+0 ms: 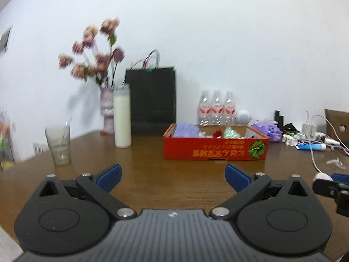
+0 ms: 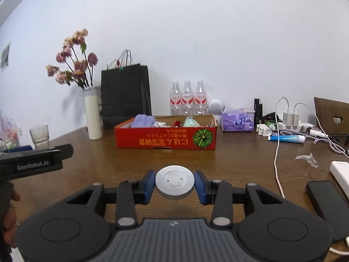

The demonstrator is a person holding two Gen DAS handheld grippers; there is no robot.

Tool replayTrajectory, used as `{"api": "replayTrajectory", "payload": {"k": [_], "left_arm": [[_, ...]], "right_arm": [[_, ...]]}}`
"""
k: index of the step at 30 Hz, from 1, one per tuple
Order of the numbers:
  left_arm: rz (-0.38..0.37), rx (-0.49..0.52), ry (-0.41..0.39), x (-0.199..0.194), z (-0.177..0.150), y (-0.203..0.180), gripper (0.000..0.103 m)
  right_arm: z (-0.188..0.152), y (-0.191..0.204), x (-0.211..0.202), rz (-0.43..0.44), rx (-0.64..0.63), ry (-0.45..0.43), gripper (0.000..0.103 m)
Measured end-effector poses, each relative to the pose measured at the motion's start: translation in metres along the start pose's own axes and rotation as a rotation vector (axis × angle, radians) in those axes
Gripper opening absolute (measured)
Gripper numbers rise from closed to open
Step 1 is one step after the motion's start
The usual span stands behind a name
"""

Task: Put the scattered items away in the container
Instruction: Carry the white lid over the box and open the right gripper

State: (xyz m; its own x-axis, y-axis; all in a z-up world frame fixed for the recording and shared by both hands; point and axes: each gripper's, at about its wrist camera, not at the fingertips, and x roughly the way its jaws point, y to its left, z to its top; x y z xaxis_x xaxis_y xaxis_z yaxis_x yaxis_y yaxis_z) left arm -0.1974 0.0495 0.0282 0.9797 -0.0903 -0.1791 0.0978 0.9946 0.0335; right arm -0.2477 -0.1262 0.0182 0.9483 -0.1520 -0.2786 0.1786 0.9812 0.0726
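A red cardboard box [image 2: 165,140] stands on the brown table and holds a purple cloth [image 2: 142,120], a red item and a pale green packet. It also shows in the left wrist view [image 1: 216,150]. My right gripper [image 2: 174,184] is shut on a round white disc [image 2: 174,180], held just above the table, in front of the box. My left gripper [image 1: 173,174] is open and empty, in front of the box. The right gripper's edge with the disc shows at the far right of the left wrist view [image 1: 322,178].
A purple tissue pack [image 2: 237,122], a blue tube [image 2: 285,139], white chargers with cables [image 2: 291,118], a crumpled wrapper [image 2: 307,159] and a black flat device [image 2: 327,205] lie at the right. A glass [image 1: 58,144], white cylinder [image 1: 122,115], flower vase, black bag [image 1: 152,100] and water bottles [image 1: 217,108] stand behind.
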Motion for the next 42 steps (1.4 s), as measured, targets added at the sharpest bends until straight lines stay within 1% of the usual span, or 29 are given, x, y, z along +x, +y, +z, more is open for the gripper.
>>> {"api": "replayTrajectory", "payload": {"k": [2,4,7,9,12,15,17,18,19,20,22,23,24,26,29,30,31,32,33,34,35,36,38,39,40,42], "left_arm": [[-0.006,0.024,-0.024,-0.002,0.003,-0.008,0.103],[0.013,0.046,-0.061,0.005,0.01,-0.017,0.103],[0.007,0.058,-0.113,0.032,0.026,-0.025,0.103],[-0.004,0.067,-0.114,0.058,0.042,-0.028,0.103],[-0.03,0.063,-0.088,0.109,0.07,-0.028,0.103],[-0.079,0.052,-0.038,0.173,0.098,-0.027,0.103],[-0.108,0.028,0.004,0.22,0.117,-0.025,0.103],[-0.134,0.022,0.018,0.245,0.128,-0.022,0.103],[-0.143,0.022,0.044,0.271,0.139,-0.019,0.103],[-0.125,0.021,0.074,0.295,0.151,-0.016,0.103],[-0.064,0.003,0.112,0.33,0.169,-0.01,0.103],[-0.042,-0.003,0.114,0.342,0.175,-0.008,0.103],[-0.039,-0.002,0.112,0.351,0.18,-0.007,0.103],[-0.053,0.003,0.111,0.364,0.187,-0.005,0.103],[-0.053,-0.047,0.137,0.381,0.193,-0.002,0.103],[-0.058,-0.058,0.165,0.388,0.194,-0.003,0.103],[-0.065,-0.057,0.215,0.399,0.194,-0.004,0.103],[-0.074,-0.039,0.286,0.413,0.194,-0.006,0.103],[-0.075,-0.012,0.371,0.427,0.192,-0.01,0.103],[-0.059,0.007,0.458,0.441,0.187,-0.014,0.103],[-0.044,0.003,0.522,0.453,0.182,-0.017,0.103],[-0.05,-0.012,0.574,0.464,0.178,-0.017,0.103],[-0.101,-0.057,0.702,0.485,0.169,-0.018,0.103],[-0.112,-0.075,0.759,0.494,0.164,-0.018,0.103],[-0.108,-0.082,0.808,0.501,0.16,-0.019,0.103],[-0.098,-0.067,0.879,0.512,0.152,-0.021,0.103]], "right_arm": [[0.002,-0.004,0.001,0.009,0.023,-0.005,0.038],[0.01,-0.008,0.011,0.023,0.039,-0.005,0.038],[0.032,-0.013,0.034,0.032,0.031,-0.021,0.038],[0.053,-0.016,0.06,0.038,0.019,-0.019,0.038],[0.088,-0.023,0.107,0.069,0.025,-0.016,0.038],[0.126,-0.026,0.17,0.083,0.012,-0.013,0.038],[0.15,-0.03,0.22,0.086,0.032,0.028,0.039],[0.162,-0.033,0.247,0.104,0.06,0.067,0.039],[0.176,-0.036,0.273,0.115,0.077,0.111,0.038],[0.191,-0.037,0.297,0.101,0.068,0.138,0.038],[0.217,-0.036,0.329,0.056,0.021,0.141,0.038],[0.227,-0.035,0.341,0.046,0.01,0.138,0.038],[0.235,-0.034,0.35,0.05,0.009,0.139,0.038],[0.246,-0.031,0.364,0.056,0.004,0.141,0.038],[0.252,-0.029,0.38,0.058,-0.014,0.158,0.038],[0.254,-0.028,0.387,0.057,-0.01,0.178,0.038],[0.256,-0.029,0.396,0.057,0.005,0.212,0.039],[0.257,-0.034,0.41,0.056,0.037,0.283,0.039],[0.256,-0.039,0.427,0.056,0.085,0.382,0.038],[0.253,-0.045,0.44,0.059,0.135,0.456,0.038],[0.25,-0.05,0.454,0.059,0.173,0.519,0.035],[0.245,-0.054,0.469,0.053,0.186,0.587,0.03],[0.234,-0.057,0.491,0.029,0.171,0.695,0.026],[0.228,-0.058,0.5,0.015,0.159,0.743,0.026],[0.222,-0.058,0.507,0.007,0.153,0.776,0.026],[0.212,-0.059,0.516,-0.005,0.137,0.822,0.026]]}}
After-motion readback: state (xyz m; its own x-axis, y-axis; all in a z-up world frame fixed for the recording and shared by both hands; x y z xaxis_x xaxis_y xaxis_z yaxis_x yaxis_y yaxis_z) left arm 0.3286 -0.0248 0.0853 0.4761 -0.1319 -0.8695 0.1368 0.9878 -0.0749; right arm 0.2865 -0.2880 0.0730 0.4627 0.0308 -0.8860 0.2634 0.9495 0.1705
